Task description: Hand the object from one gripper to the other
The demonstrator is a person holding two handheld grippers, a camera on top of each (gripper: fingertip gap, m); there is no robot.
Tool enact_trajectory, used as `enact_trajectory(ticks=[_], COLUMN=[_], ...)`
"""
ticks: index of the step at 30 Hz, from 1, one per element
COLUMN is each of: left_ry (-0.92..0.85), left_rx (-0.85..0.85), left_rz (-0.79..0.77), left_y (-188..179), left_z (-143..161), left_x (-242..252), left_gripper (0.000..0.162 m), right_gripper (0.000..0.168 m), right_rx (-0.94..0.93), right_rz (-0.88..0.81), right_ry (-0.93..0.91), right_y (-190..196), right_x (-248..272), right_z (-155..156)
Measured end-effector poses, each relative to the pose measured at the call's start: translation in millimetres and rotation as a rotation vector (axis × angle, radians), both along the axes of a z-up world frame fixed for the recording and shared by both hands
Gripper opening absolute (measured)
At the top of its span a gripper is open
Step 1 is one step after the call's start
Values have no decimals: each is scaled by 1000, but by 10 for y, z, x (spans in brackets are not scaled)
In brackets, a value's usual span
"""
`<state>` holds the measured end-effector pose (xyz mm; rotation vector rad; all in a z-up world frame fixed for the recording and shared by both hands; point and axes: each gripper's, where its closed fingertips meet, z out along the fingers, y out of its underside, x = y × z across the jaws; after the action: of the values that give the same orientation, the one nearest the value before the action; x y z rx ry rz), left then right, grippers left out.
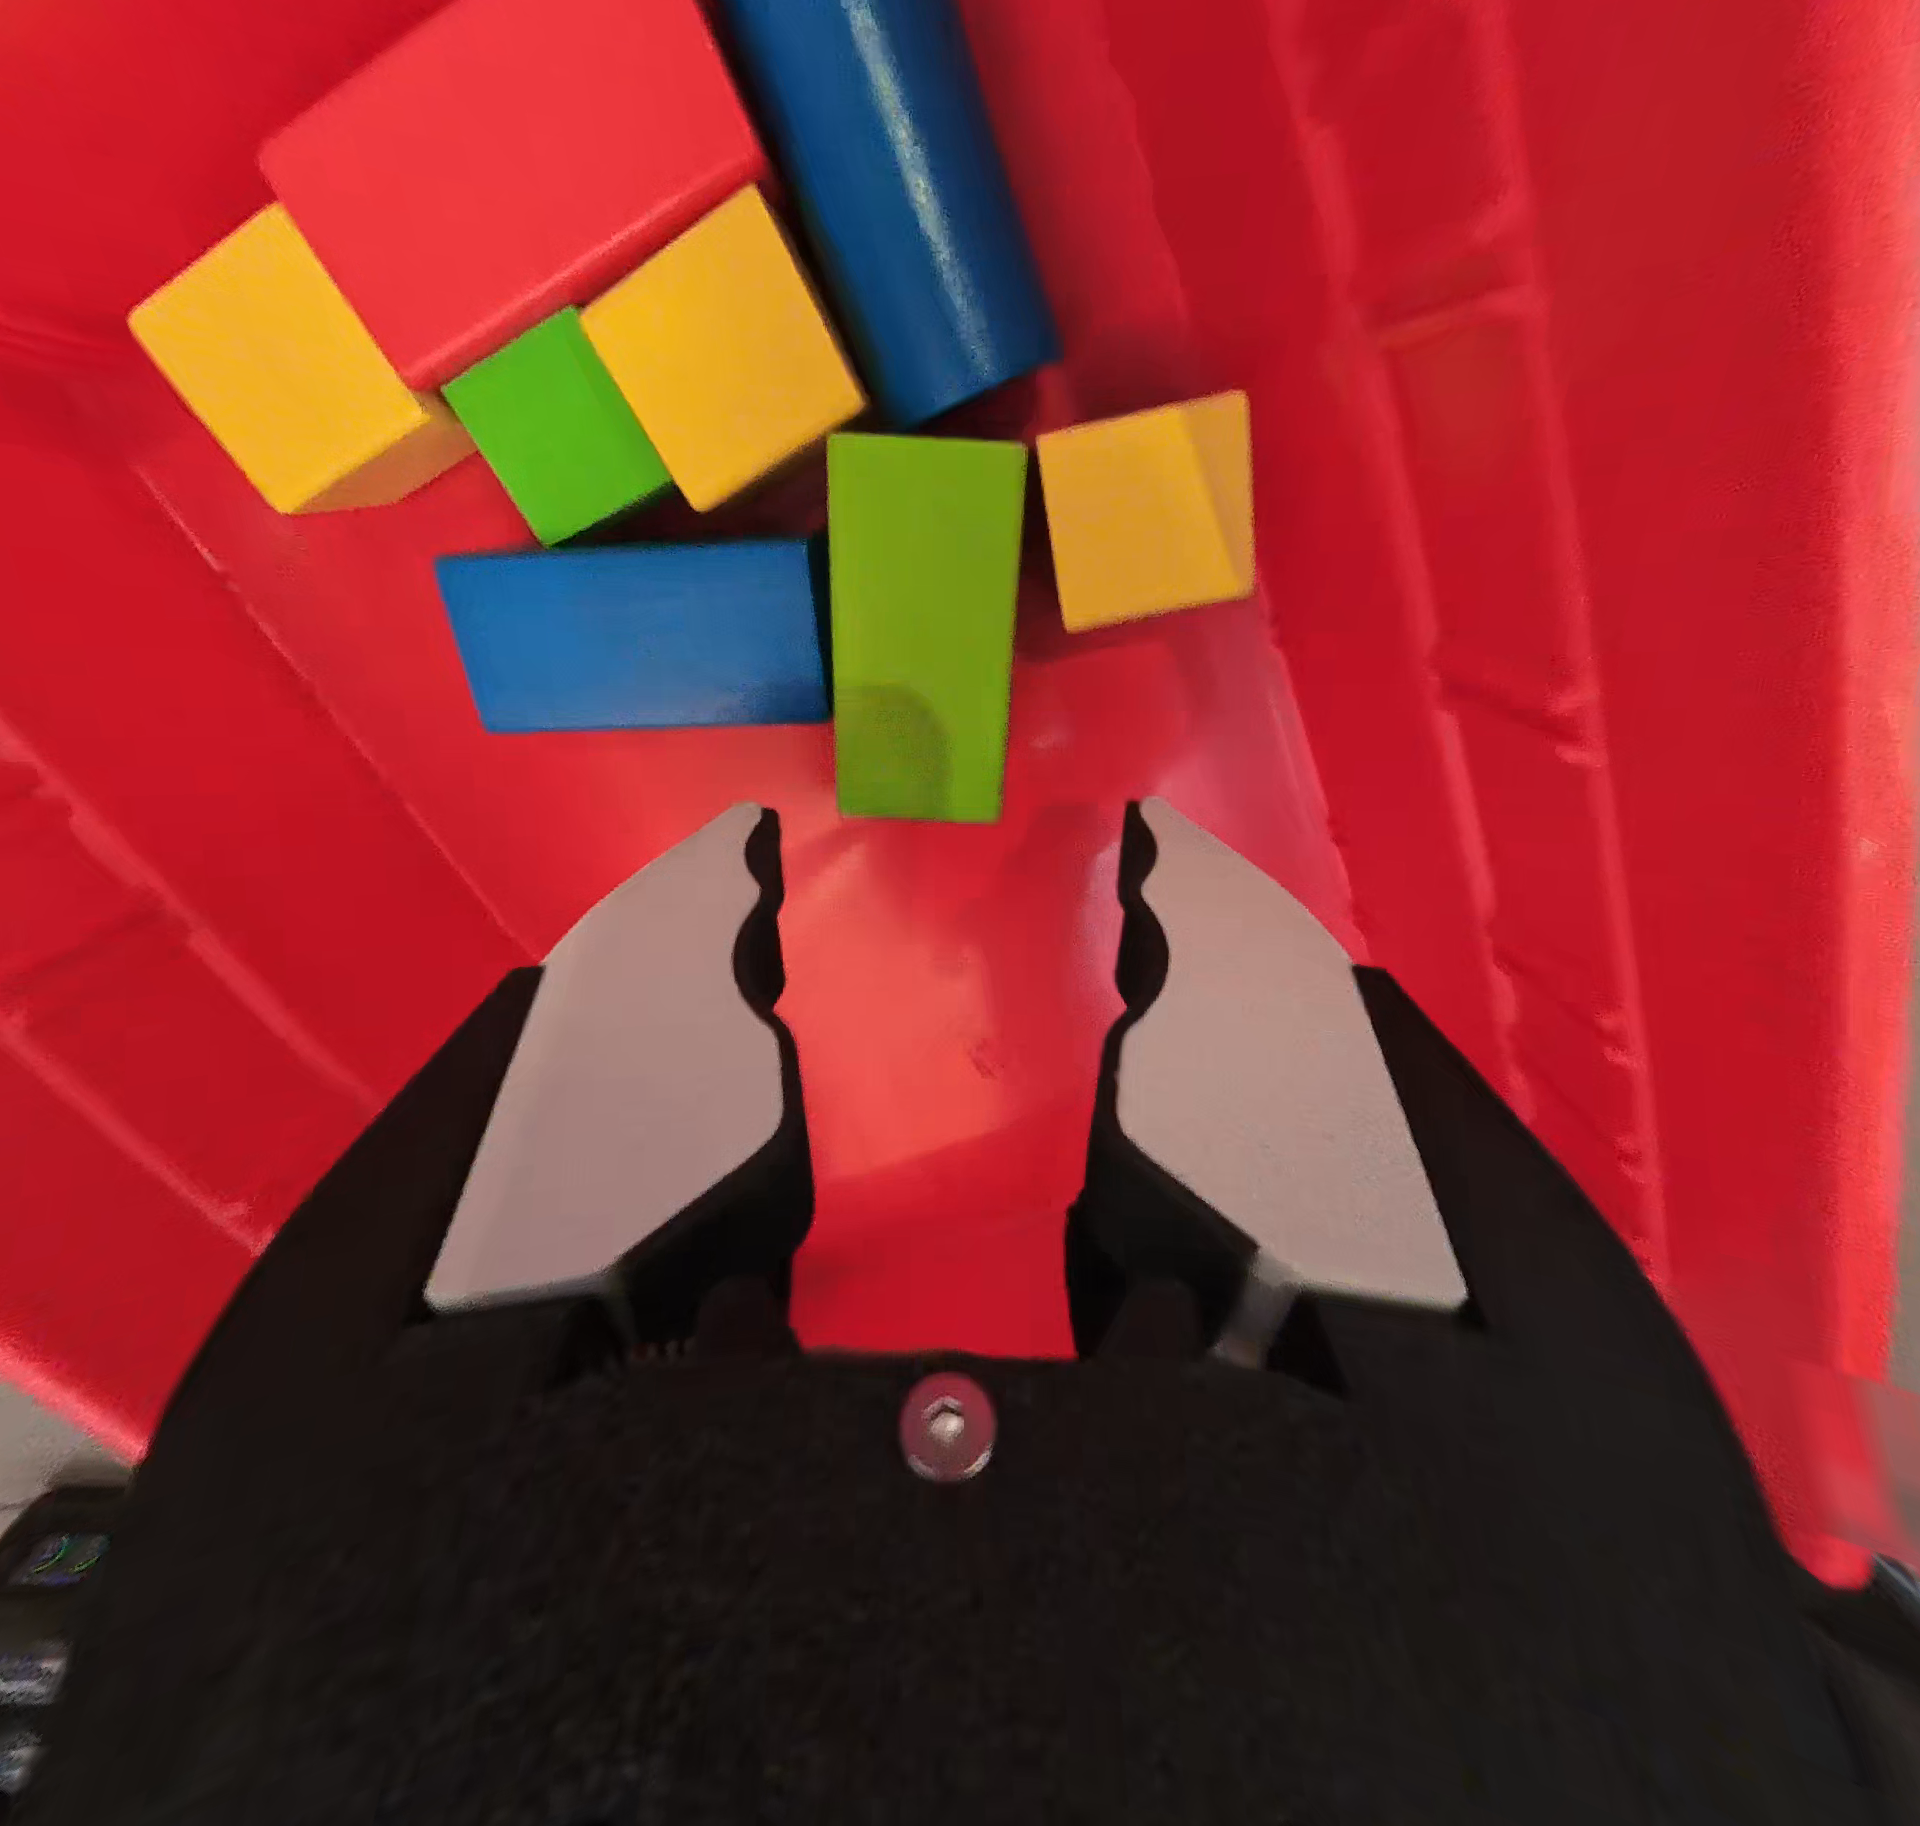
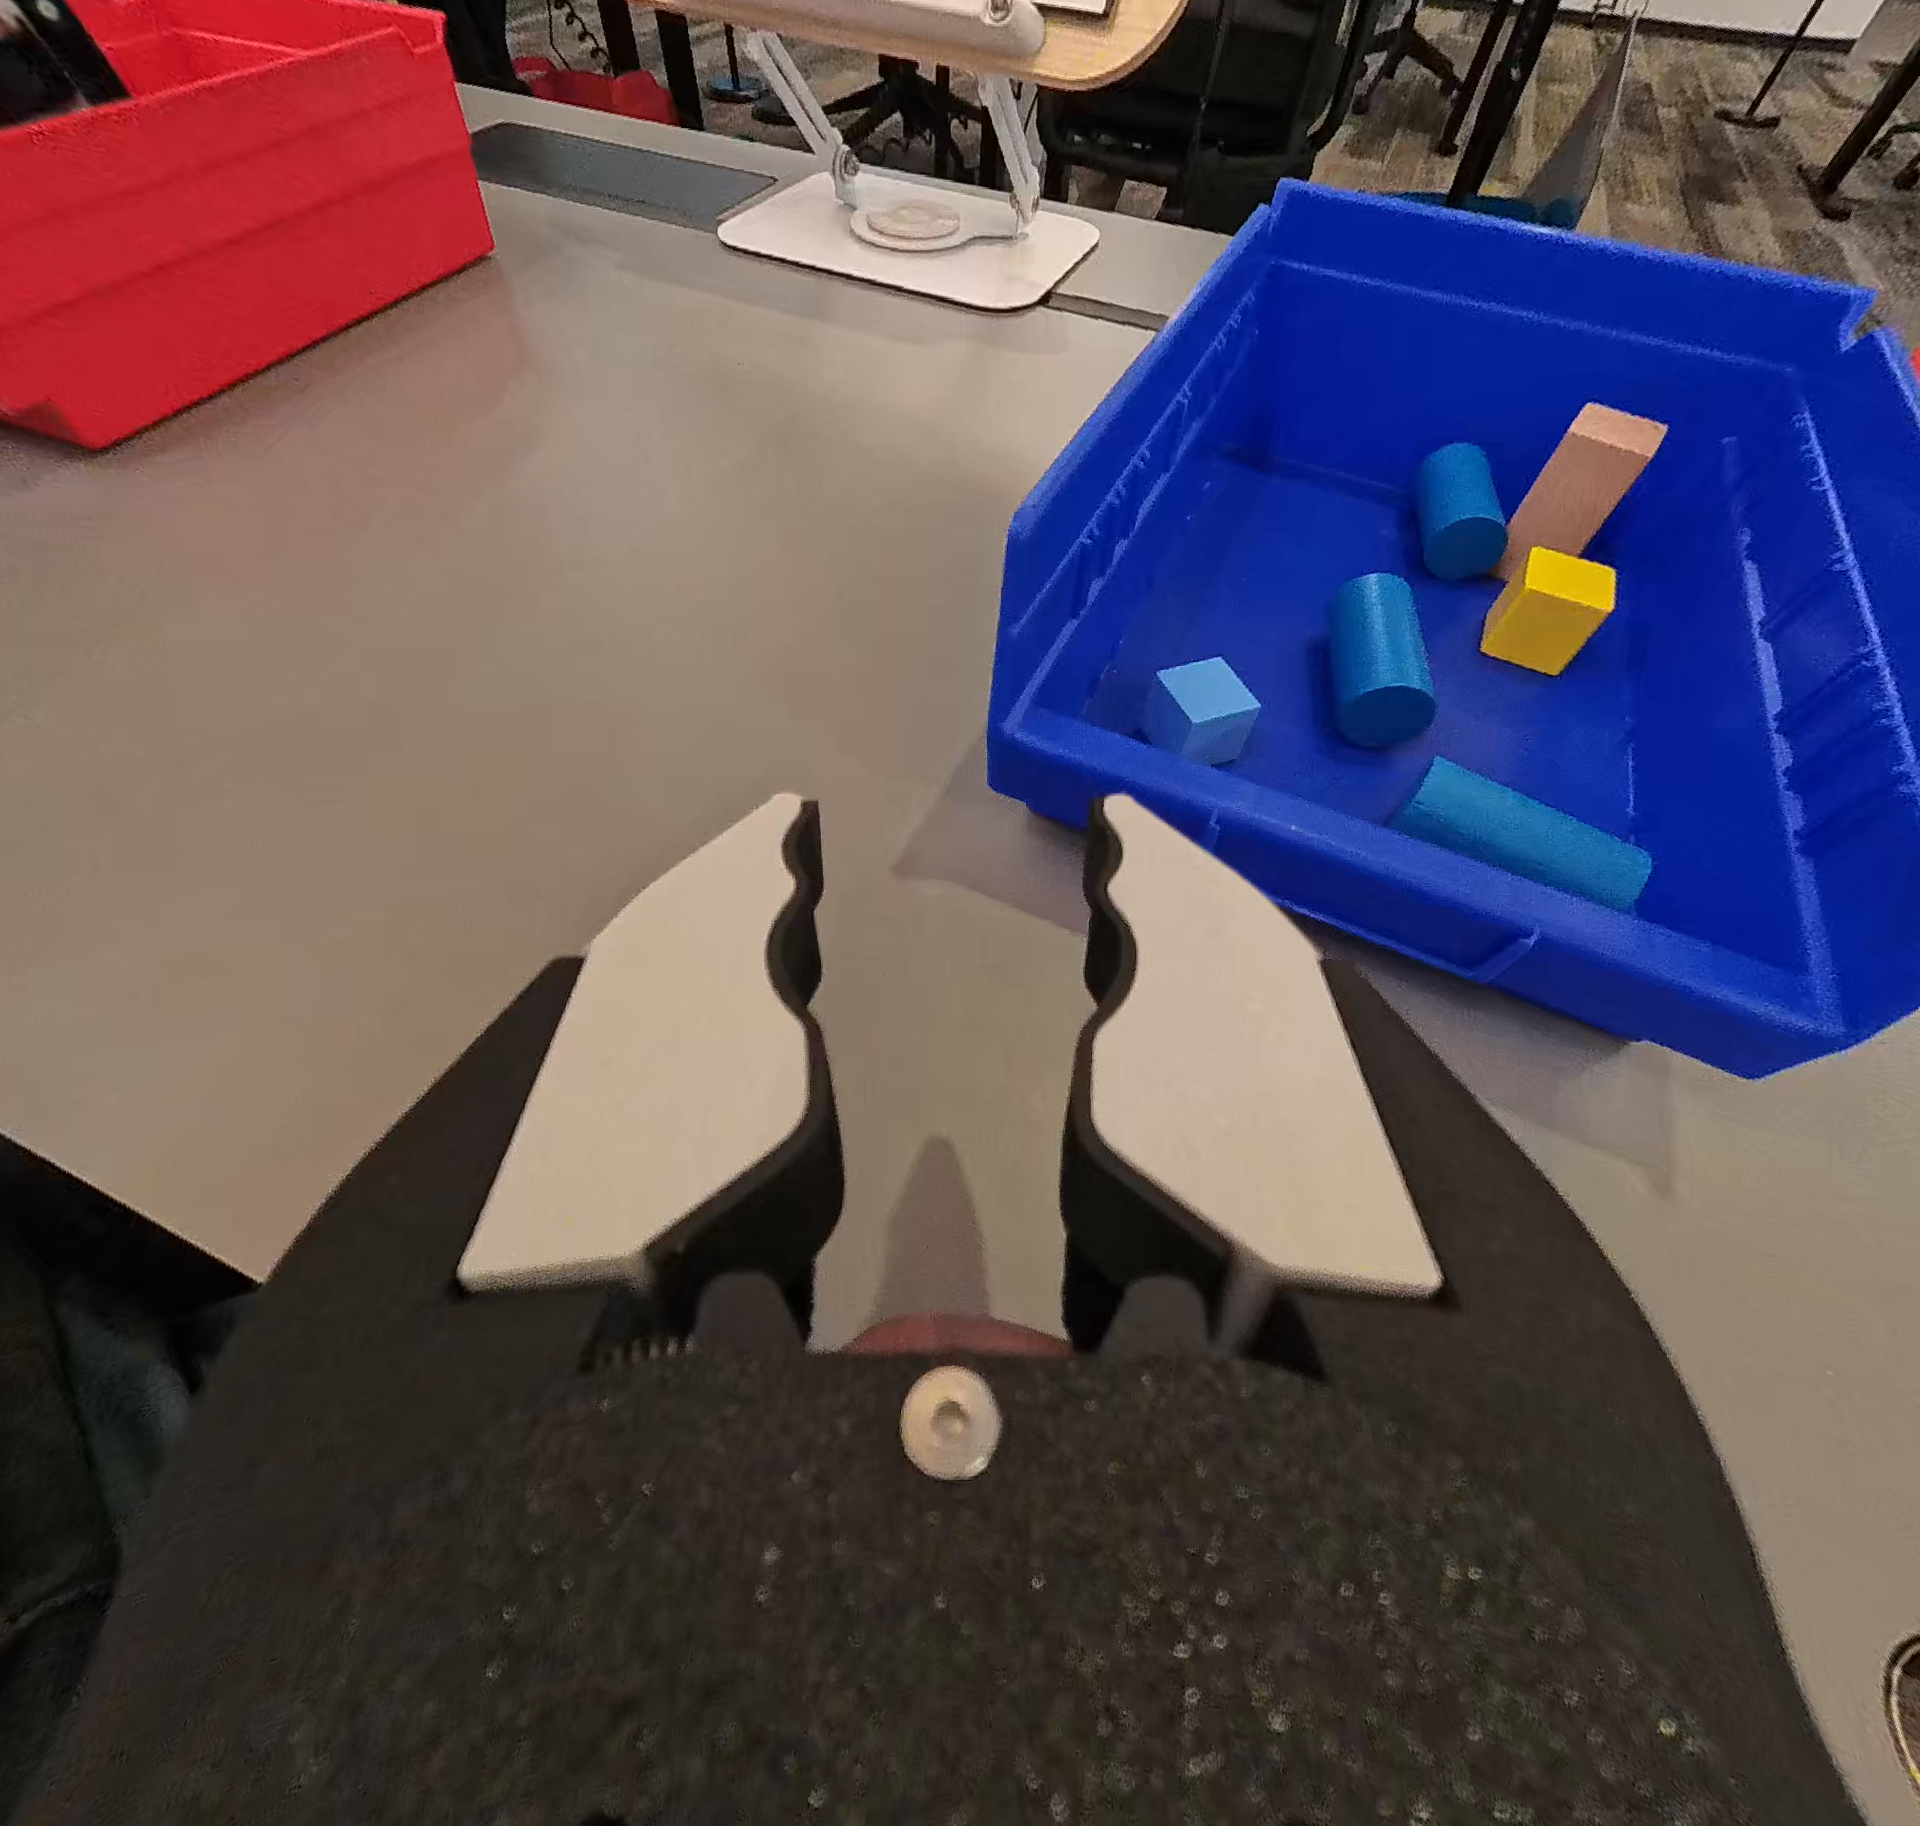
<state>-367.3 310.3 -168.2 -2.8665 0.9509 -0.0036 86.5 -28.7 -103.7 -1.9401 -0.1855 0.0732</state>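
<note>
Reaching into the red bin (image 1: 1558, 529) with its jaws spread and empty, the left gripper (image 1: 948, 820) hovers just short of the green block (image 1: 920, 613), which seems, through blur, to touch the blue block (image 1: 634, 633) beside it, so closing could drag both, while the right gripper (image 2: 951, 820) waits spread over the table (image 2: 520, 633).

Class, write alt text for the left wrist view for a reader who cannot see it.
The open, empty left gripper points down into a red bin, its fingertips just short of a light green block. Beyond lie yellow, green and blue blocks, a blue cylinder and a red block, clustered together.
</note>
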Motion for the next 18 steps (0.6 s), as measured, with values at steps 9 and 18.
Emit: enact_trajectory(ticks=[9,18], left_ry=[6,-255], left_rx=[-41,78], left_rz=[45,61], left_y=[115,-104], left_z=[-264,148], left_x=[61,-246], left_gripper=[35,35], right_gripper=[48,48], right_rx=[-27,-40], right_rz=[7,27], right_ry=[-8,12], right_y=[11,33], right_x=[-47,-112], right_z=[-71,-124])
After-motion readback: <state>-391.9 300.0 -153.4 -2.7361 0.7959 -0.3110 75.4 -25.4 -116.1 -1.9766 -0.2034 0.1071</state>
